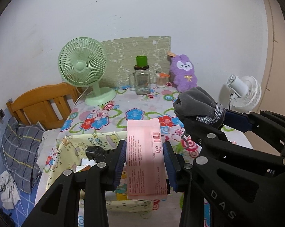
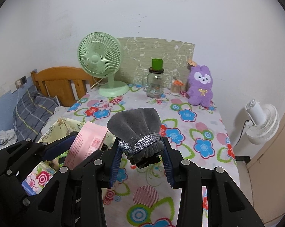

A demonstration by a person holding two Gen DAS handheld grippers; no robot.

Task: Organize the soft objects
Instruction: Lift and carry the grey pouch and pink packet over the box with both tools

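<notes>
Both tools loaded, held above the fabric bin at the worktop's near-left edge.

Left tool (image 1: 144, 162) clenched on a pink packet (image 1: 145, 157); right tool (image 2: 141, 157) clenched on a grey drawstring pouch (image 2: 136, 126) just below its cord. The two tools sit close side by side; likely risk is a bump between them, or the flat packet sliding out of a shallow pinch and missing the bin (image 1: 66, 141). The pouch's cord could snag on a pad. Bin contents are mostly blocked by the tools: one dark lump, otherwise unreadable. Packet print is illegible. A purple plush (image 2: 200, 86) stands at the worktop's (image 2: 189, 132) back, untouched.
</notes>
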